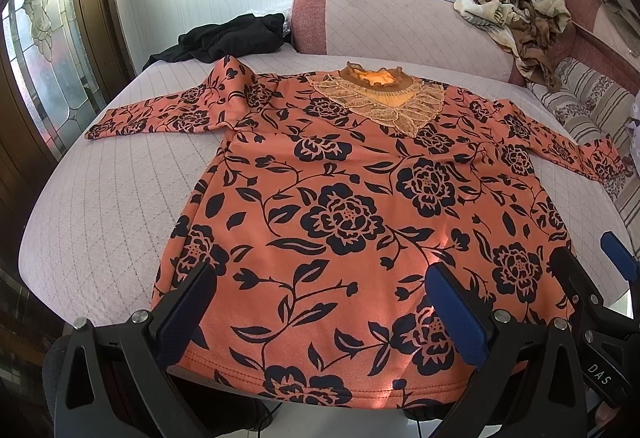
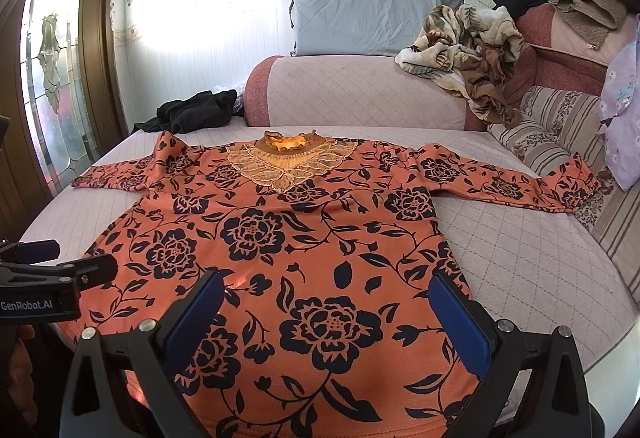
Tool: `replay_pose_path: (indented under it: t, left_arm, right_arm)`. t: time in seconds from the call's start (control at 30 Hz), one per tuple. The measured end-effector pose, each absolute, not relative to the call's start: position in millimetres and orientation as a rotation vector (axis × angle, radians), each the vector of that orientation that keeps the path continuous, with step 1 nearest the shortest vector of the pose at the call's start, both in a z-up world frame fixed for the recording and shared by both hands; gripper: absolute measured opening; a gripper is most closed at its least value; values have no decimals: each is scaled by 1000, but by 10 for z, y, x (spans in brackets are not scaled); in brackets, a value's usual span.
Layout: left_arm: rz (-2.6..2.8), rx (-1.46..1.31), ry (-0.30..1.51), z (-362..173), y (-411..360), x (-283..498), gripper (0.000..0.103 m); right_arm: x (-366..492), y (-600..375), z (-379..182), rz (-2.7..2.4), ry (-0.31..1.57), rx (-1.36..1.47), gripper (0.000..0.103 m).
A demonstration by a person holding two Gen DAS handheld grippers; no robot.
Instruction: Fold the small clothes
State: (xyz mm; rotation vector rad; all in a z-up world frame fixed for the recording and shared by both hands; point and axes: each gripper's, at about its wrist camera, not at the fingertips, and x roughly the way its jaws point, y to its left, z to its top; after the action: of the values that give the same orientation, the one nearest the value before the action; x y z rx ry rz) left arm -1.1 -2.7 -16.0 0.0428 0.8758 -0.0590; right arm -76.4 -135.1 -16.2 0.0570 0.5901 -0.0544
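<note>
An orange long-sleeved top with a dark floral print (image 1: 344,206) lies flat and face up on the quilted bed, sleeves spread, lace collar (image 1: 380,98) at the far end. It also shows in the right wrist view (image 2: 280,246). My left gripper (image 1: 320,302) is open and empty, hovering over the hem's left part. My right gripper (image 2: 326,312) is open and empty over the hem's right part. The right gripper shows at the right edge of the left wrist view (image 1: 592,278); the left gripper shows at the left edge of the right wrist view (image 2: 72,270).
The pale quilted bed (image 1: 120,190) carries a black garment (image 1: 228,38) at the far left. A bolster (image 2: 360,94) lies across the back, with a crumpled patterned blanket (image 2: 464,50) on it. Striped cushions (image 2: 560,130) sit at the right. A wooden door (image 1: 48,58) stands left.
</note>
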Motion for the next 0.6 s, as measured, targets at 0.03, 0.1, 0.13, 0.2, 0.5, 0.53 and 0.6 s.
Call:
replay_pose_path:
  t: [0.03,0.1,0.13,0.2,0.5,0.53,0.6]
  left_arm:
    - [-59,43,876,-163,-28,-14,103]
    - [-59,42,876,-160,-27,-11,103]
    - [-58,42,876,-160,-27,-12,103]
    - [-59,42,876,-160,-27,-11,103]
    - [-67,38,875,-171,-23,-8,103]
    - [-71,36,873,-170,-5,4,103]
    - [-73,18,869,-164,75,61,103]
  right_arm:
    - [-763,-1351,-162,-54,590,57,103]
    - [-763,-1352,-162,-54,591,57,103]
    - [-761,-1350,-167,-54,592,57,103]
    - [-760,-1346,-173,-54,593,57,103]
    - [-760,-1344,-173,-54,595,59,103]
    - [-760,-1349,-169,-52,597,64,103]
    - [-758,-1393,-135,-37,604,90,103]
